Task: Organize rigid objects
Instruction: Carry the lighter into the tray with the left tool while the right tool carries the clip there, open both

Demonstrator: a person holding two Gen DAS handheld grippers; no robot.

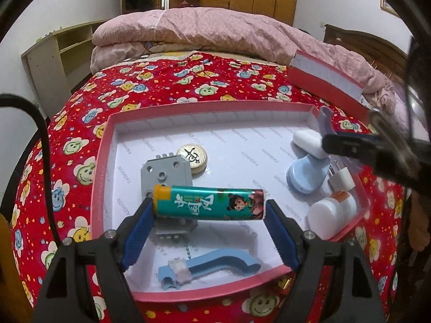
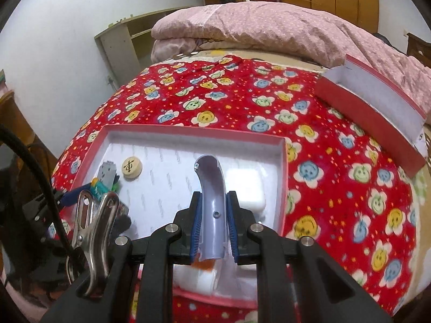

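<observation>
Teal lighter (image 1: 208,202) sits crosswise between the left gripper (image 1: 210,216) fingers, clamped end to end over the pink box (image 1: 204,109) at frame centre. The right gripper (image 2: 213,226) pinches a curved lilac plastic piece (image 2: 212,202), low centre.

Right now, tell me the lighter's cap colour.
Yellow-orange cap on the teal lighter; left wrist view shows it best.

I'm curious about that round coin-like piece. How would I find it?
Look at the shallow pink-rimmed box on the red flowered blanket. Toward its far left, just behind a grey plastic block, lies the wooden disc: the only round, tan piece, with a dark character on top.
</observation>
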